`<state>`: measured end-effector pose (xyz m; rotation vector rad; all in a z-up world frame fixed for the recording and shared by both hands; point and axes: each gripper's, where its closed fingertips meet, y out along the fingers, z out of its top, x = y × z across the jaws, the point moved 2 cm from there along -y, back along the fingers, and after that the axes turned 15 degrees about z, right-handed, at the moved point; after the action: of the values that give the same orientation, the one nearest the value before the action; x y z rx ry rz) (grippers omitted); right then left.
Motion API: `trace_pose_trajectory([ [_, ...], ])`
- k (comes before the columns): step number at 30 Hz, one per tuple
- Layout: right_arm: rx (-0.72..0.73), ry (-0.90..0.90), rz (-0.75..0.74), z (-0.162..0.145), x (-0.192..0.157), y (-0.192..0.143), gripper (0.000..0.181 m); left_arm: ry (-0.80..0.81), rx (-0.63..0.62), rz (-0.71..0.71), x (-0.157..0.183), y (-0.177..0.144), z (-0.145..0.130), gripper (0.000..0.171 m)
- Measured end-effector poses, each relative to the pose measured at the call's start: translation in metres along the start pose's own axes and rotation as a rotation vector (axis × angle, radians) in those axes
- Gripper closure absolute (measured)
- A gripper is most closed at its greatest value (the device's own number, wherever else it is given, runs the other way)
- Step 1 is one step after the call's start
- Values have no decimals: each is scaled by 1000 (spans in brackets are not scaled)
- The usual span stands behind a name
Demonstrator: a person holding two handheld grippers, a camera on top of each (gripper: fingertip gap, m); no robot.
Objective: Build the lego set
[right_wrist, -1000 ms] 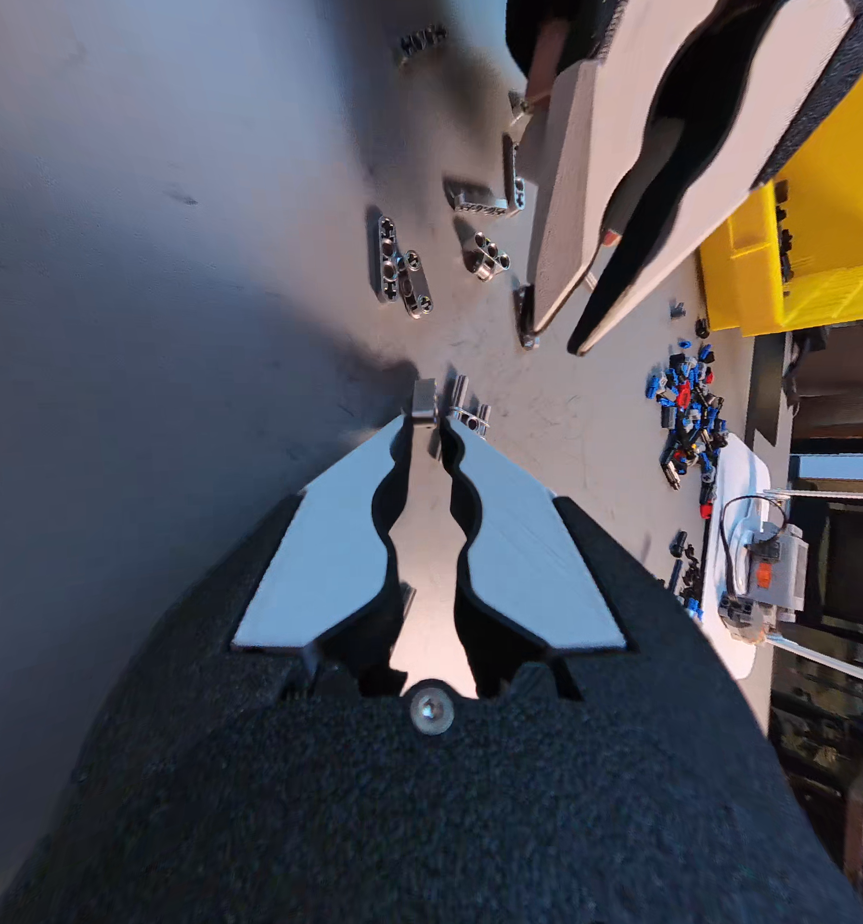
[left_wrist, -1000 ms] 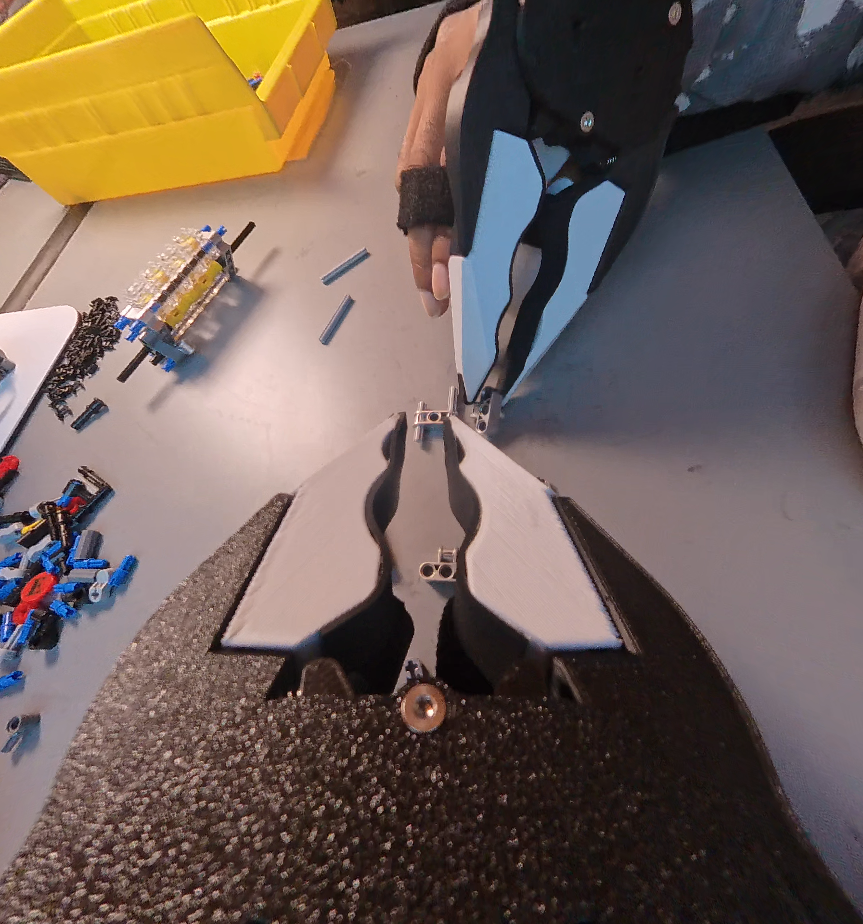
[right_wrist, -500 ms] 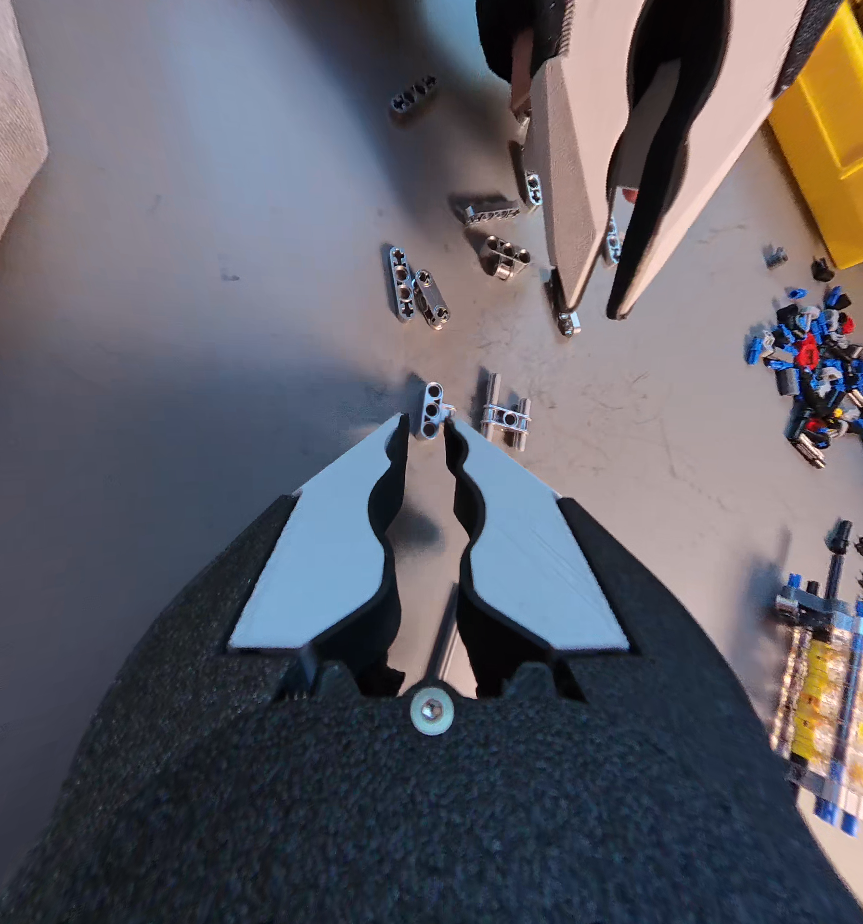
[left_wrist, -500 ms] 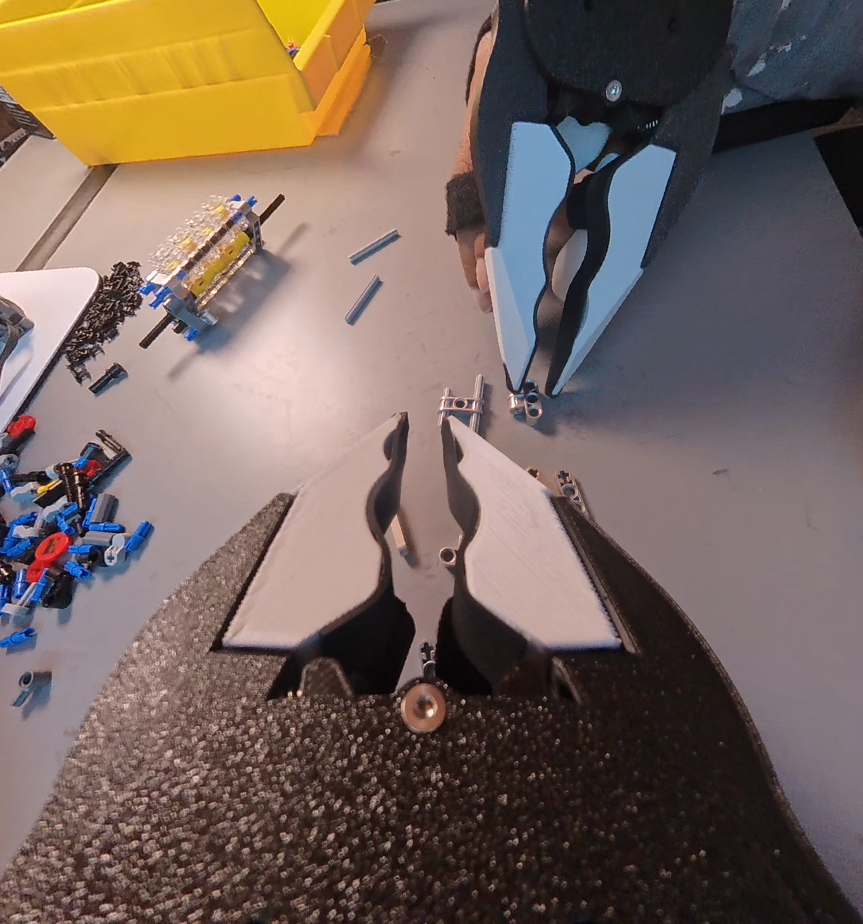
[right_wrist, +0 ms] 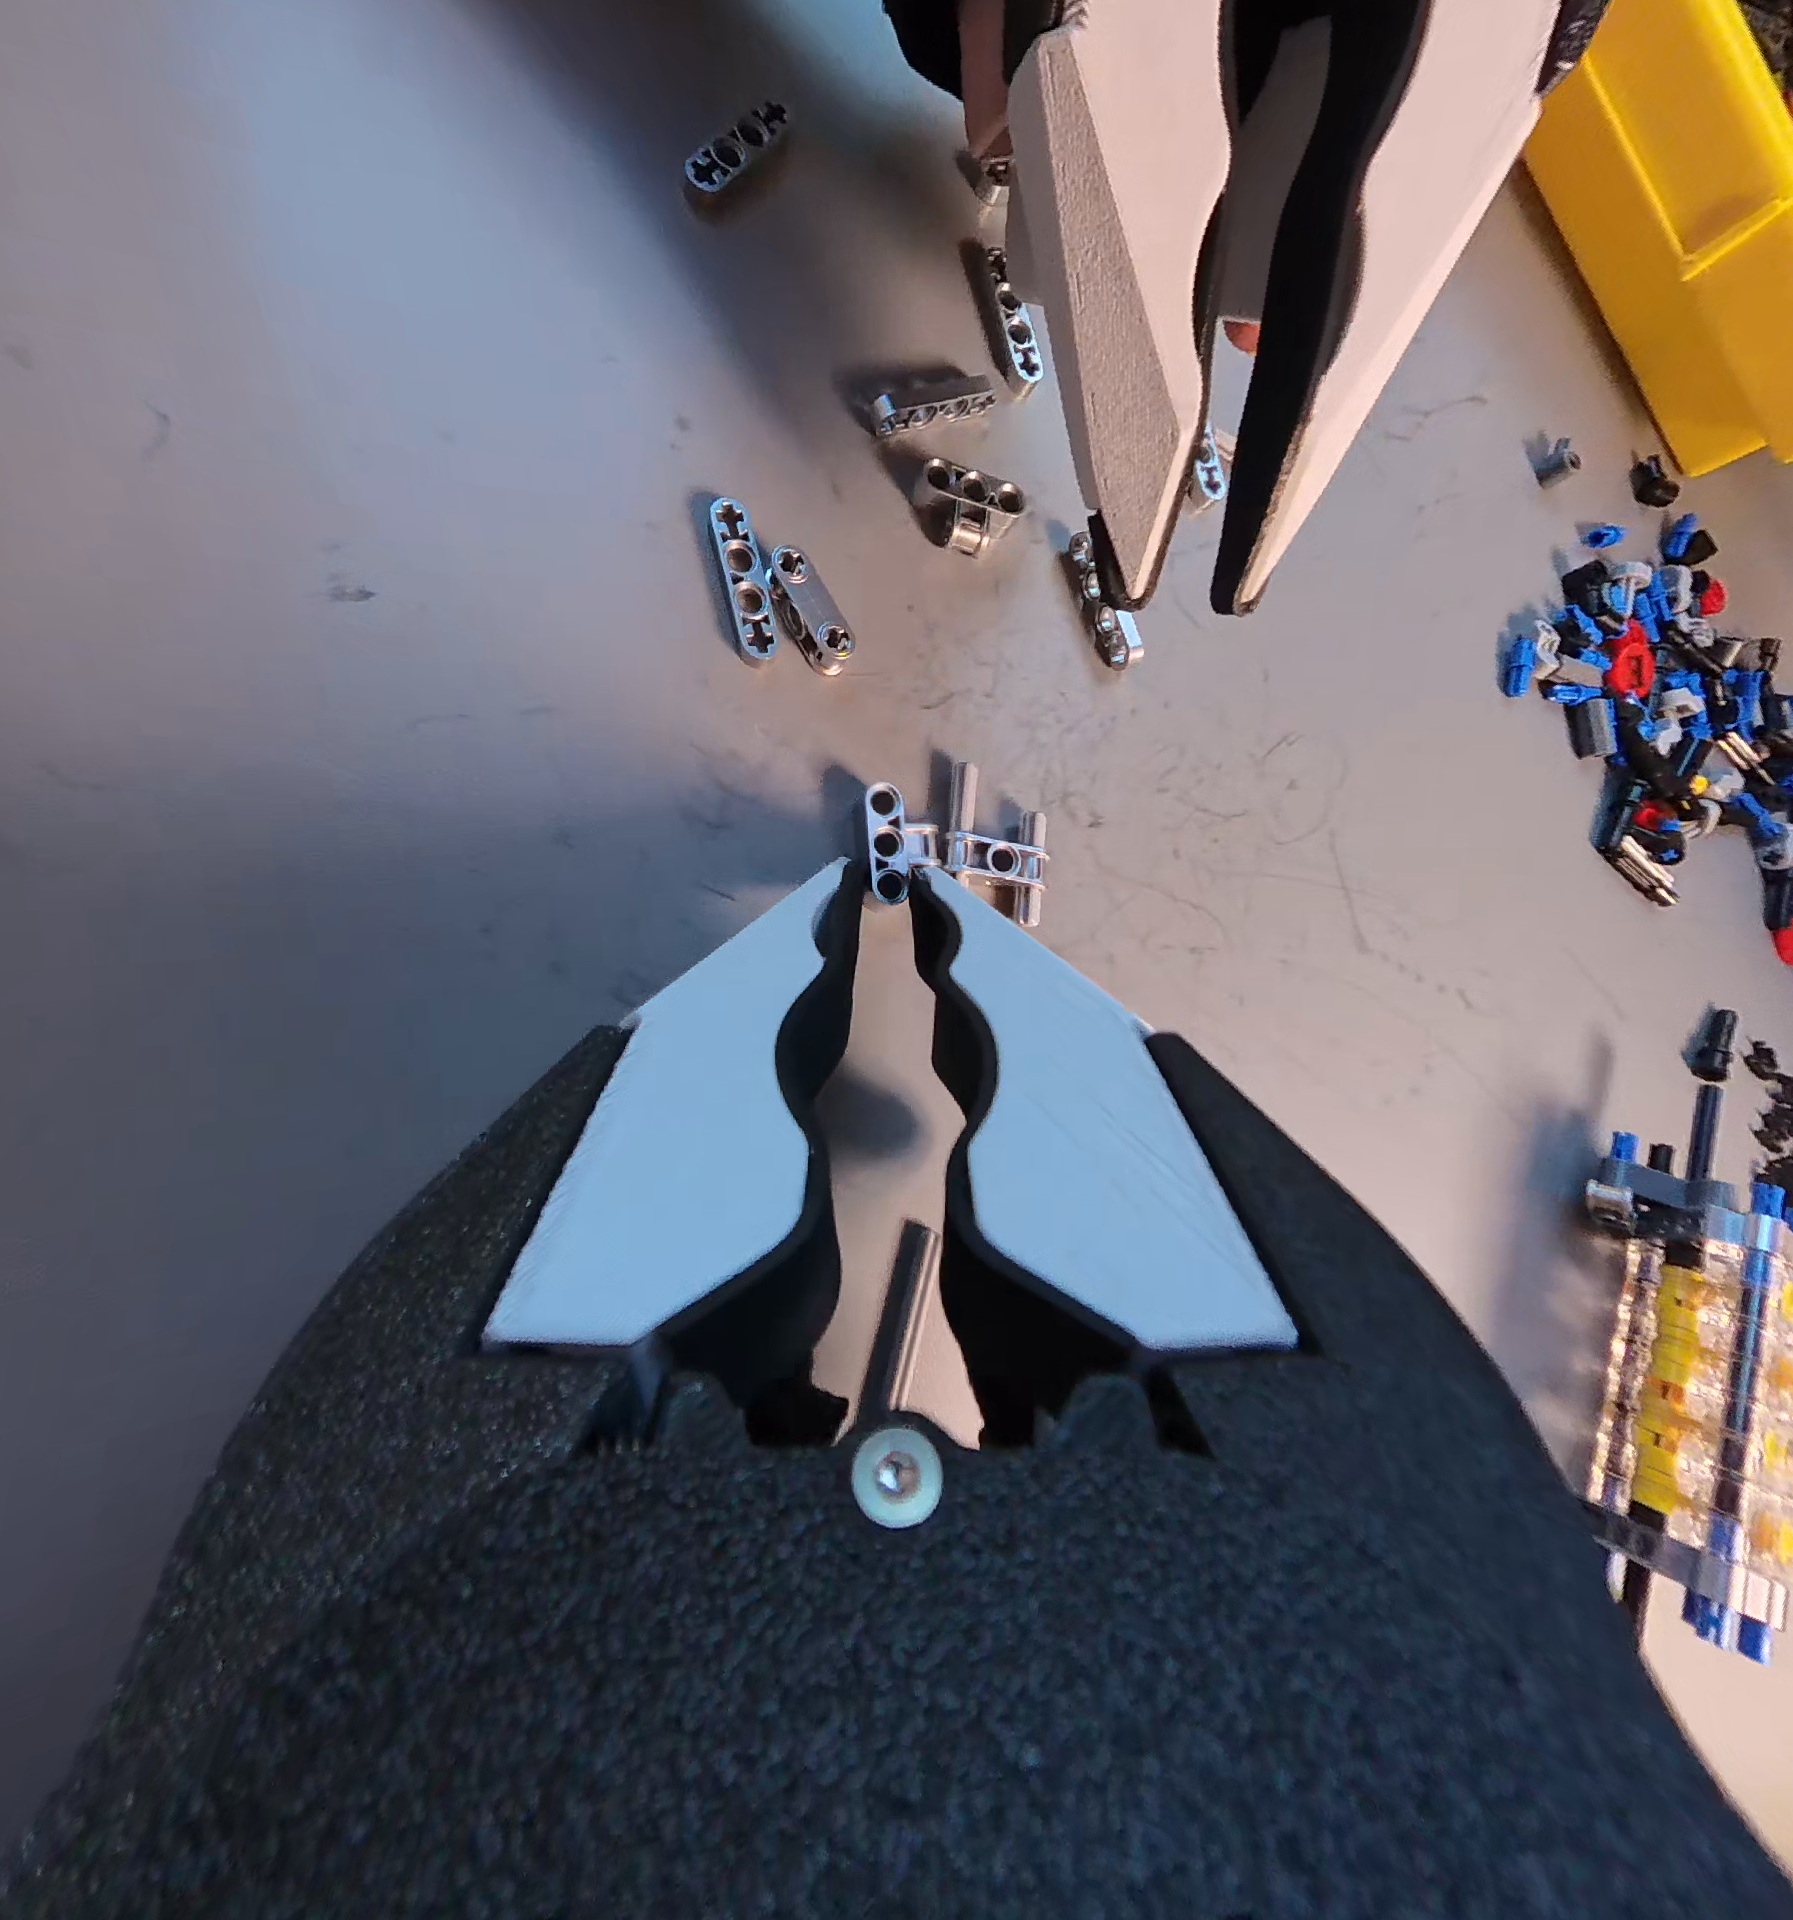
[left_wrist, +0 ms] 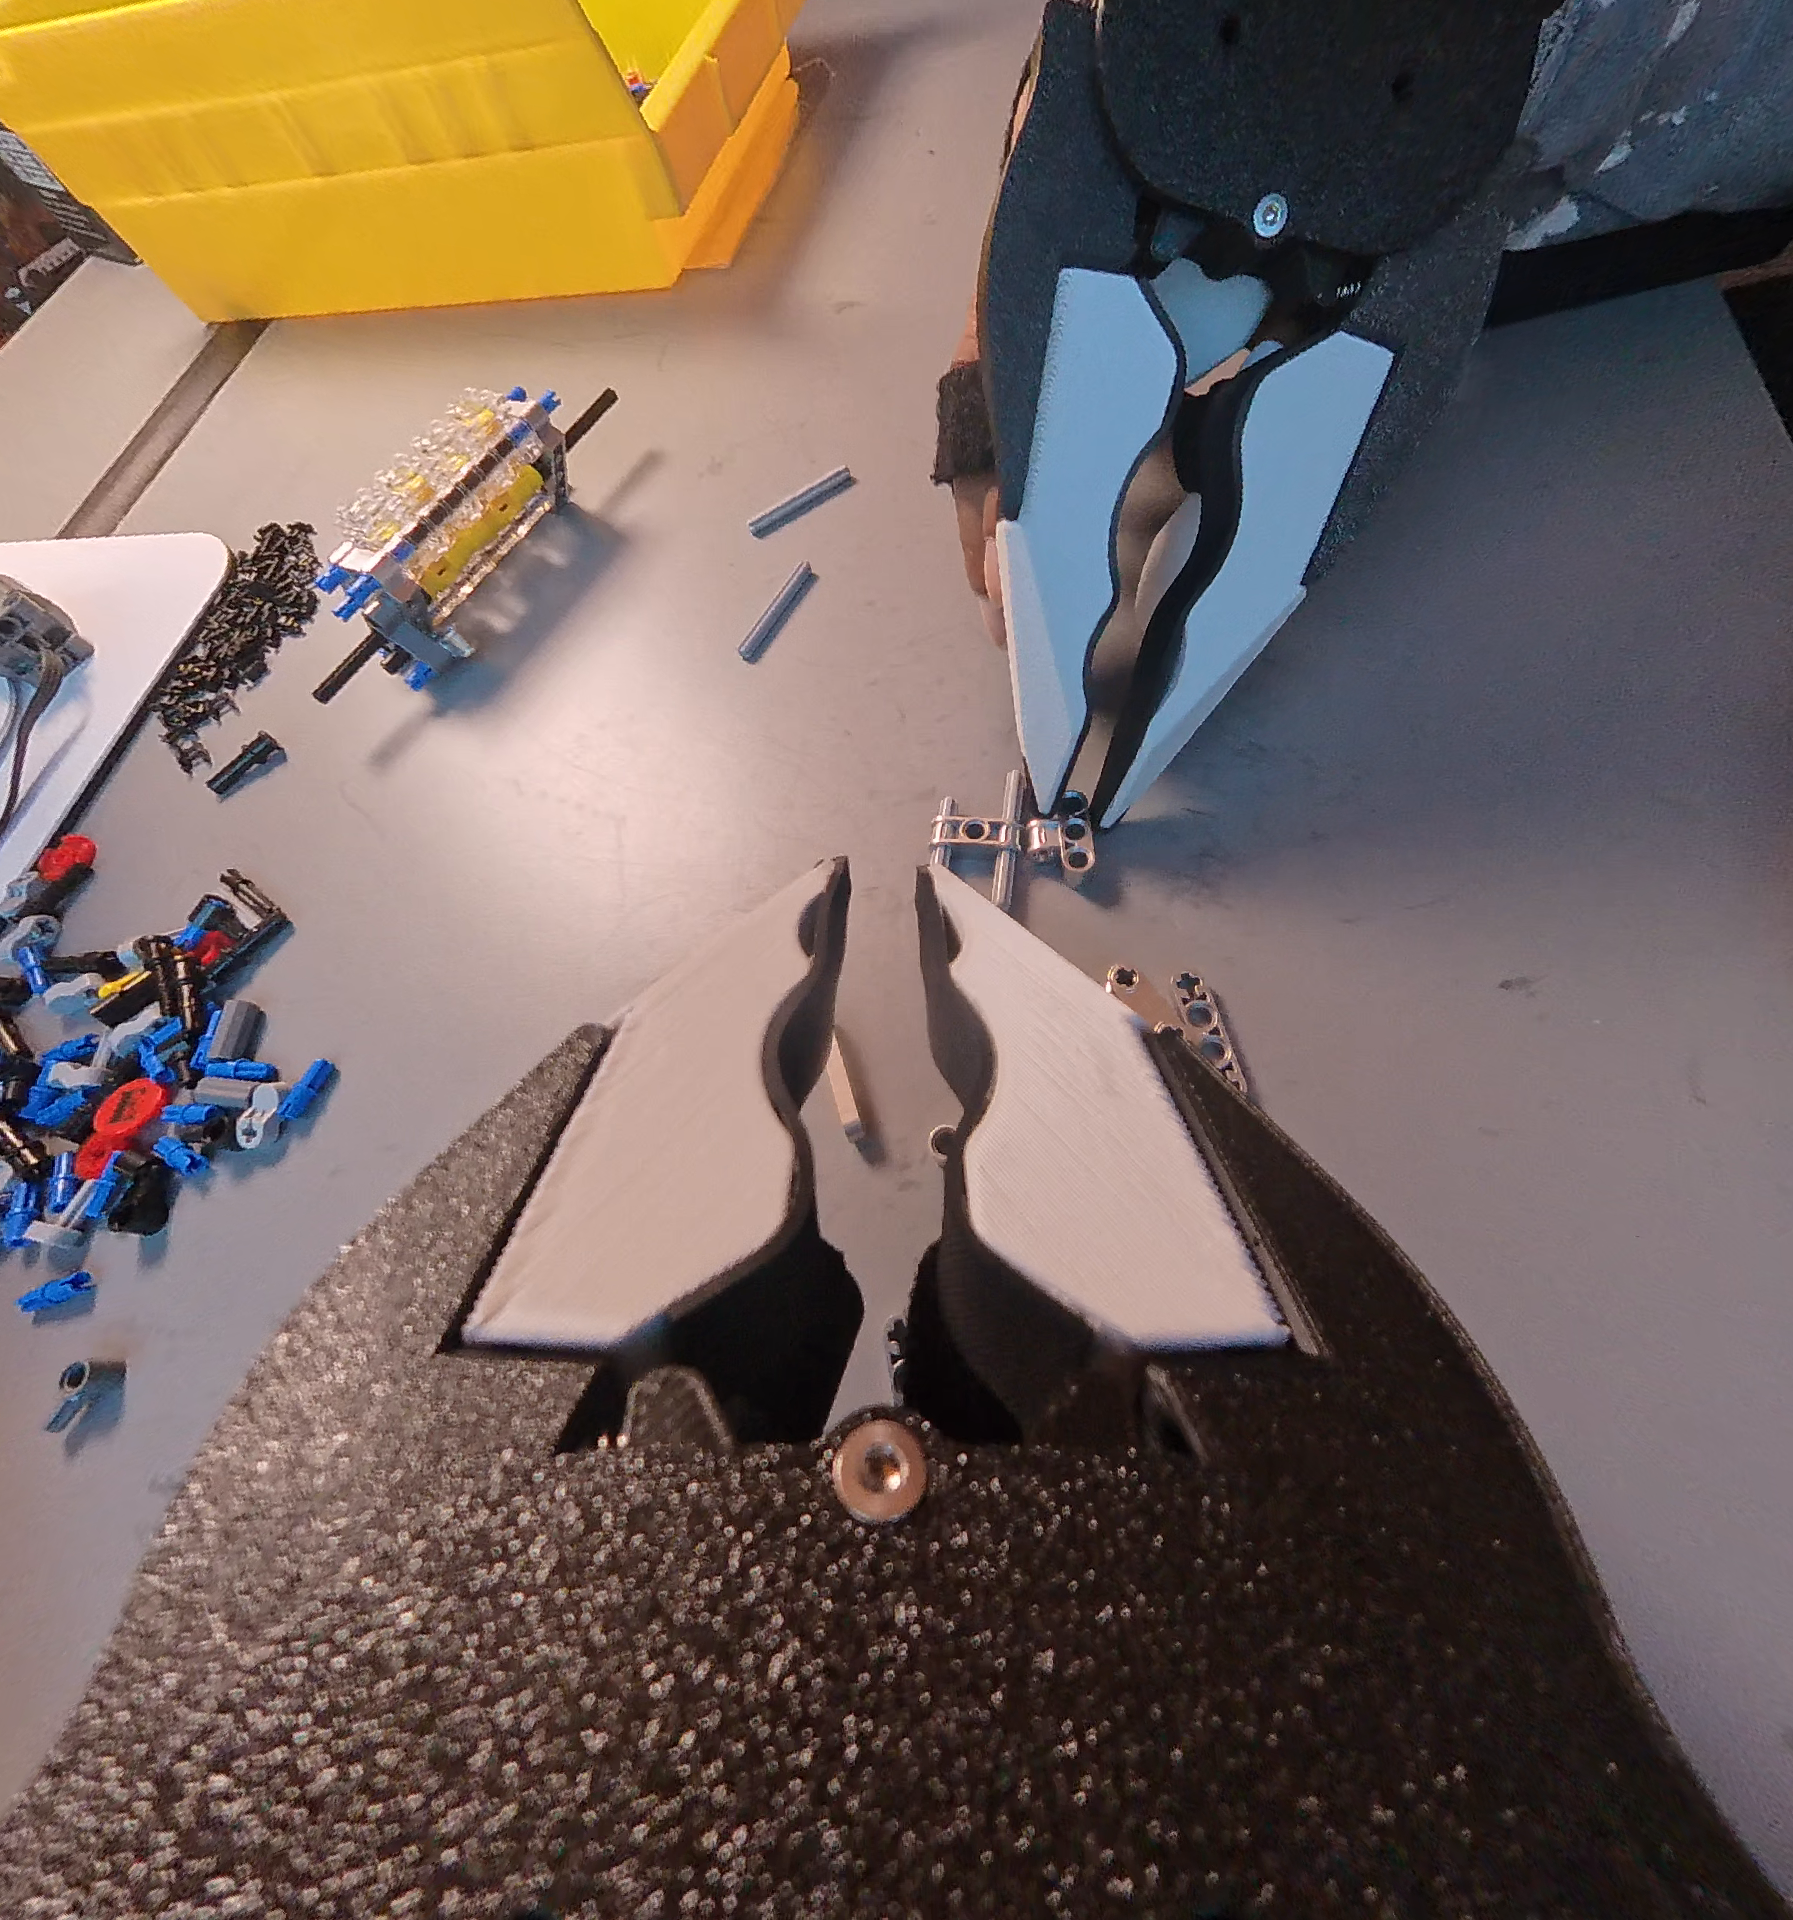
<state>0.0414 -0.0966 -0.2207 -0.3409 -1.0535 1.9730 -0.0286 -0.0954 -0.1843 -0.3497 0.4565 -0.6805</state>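
Observation:
My right gripper [right_wrist: 884, 871] is shut on a small grey three-hole beam [right_wrist: 885, 840], held at the table surface. The beam touches a grey cross-connector with two short axles [right_wrist: 998, 858] lying on the table. In the left wrist view the right gripper [left_wrist: 1079, 816] stands tips-down on the beam [left_wrist: 1063, 831] beside the connector [left_wrist: 980, 831]. My left gripper [left_wrist: 881, 873] is open and empty, just short of the connector. It shows in the right wrist view [right_wrist: 1178, 597] above loose grey beams.
Several loose grey beams [right_wrist: 767, 592] lie on the grey table [left_wrist: 1494, 935]. A clear-and-yellow block assembly [left_wrist: 456, 540], a pile of blue, black and red parts [left_wrist: 92, 1101], black pins [left_wrist: 237, 634], two grey axles [left_wrist: 778, 613], a yellow bin [left_wrist: 352, 156] and a white tray [left_wrist: 123, 623] are to the left. The gap from one gripper's tips to the other's is roughly 7 cm.
My left gripper has let go of the cross-connector and drawn back from it. The right gripper has kept hold of the small beam and turned more upright beside the connector.

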Motion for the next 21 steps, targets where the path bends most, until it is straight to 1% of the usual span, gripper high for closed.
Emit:
trace_pose_trajectory([
  [6,-6,7,-5,-1,0,-1,174,-8,2,-3,0,0,0,160],
  [11,27,18,2,1,1,-4,172,-72,37,27,-10,-3,5,159],
  [13,87,34,-1,7,3,-10,170,-114,65,69,-19,-6,10,158],
  [16,236,80,-54,21,16,-27,164,-196,118,146,-39,-14,16,156],
  [19,369,127,-157,27,36,-46,156,-281,175,240,-63,-24,20,152],
  [21,455,163,-241,29,50,-59,148,-345,215,283,-77,-33,21,151],
])
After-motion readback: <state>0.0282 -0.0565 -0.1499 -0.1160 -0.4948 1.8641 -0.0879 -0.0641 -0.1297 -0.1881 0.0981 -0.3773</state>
